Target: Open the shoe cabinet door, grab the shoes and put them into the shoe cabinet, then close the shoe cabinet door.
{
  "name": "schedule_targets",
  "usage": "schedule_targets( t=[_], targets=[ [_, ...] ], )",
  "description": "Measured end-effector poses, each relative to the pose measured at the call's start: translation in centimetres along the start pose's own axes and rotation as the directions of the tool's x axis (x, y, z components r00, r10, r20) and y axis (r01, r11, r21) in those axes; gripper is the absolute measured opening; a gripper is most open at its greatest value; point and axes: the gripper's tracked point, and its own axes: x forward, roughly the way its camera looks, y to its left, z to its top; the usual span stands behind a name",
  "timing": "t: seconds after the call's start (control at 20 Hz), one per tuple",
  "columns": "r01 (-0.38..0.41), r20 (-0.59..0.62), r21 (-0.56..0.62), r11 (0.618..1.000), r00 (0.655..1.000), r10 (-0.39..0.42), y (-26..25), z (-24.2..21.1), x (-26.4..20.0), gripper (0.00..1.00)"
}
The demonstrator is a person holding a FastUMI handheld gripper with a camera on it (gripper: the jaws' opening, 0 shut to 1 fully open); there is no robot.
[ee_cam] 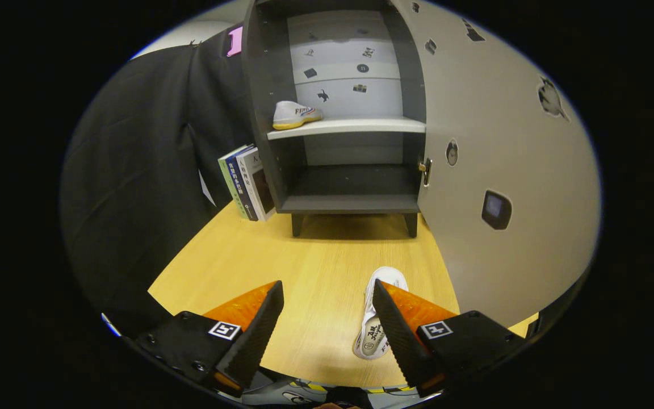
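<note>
Gripper view: gripper (pixel 327 295) jaws wide apart, holding nothing, hanging above the wooden table (pixel 304 267). Cabinet door (pixel 503 170) swung open to the right. One shoe (pixel 296 115) already sits on the left of the white shelf (pixel 355 125). Second shoe (pixel 377 318) lies on the table near us, just inside the right finger and partly behind it, toe pointing toward the cabinet (pixel 338 102). Books (pixel 247 182) lean against the cabinet's left side.

Step in hand, as I judge it: grab the second shoe. Shift right so the shoe centres between the fingers, drop down, pinch across the sides mid-body. Keep clear of the door edge on the right when lifting to the shelf.
</note>
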Motion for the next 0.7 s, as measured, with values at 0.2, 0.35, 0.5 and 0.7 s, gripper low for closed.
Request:
schedule_targets(
  t=[0.2,0.35,0.5,0.7],
  targets=[
    [0.001,-0.131,0.013,1.0,0.991,0.001,-0.9,-4.5,1.8,0.98],
    [0.004,-0.219,0.06,0.998,0.976,0.009,-1.0,-7.2,3.3,0.98],
    [0.027,-0.269,0.086,0.996,0.963,-0.003,-1.4,-8.8,4.8,0.98],
    [0.074,-0.29,0.056,0.996,0.955,-0.055,-2.7,-9.4,7.0,0.98]
  ],
)
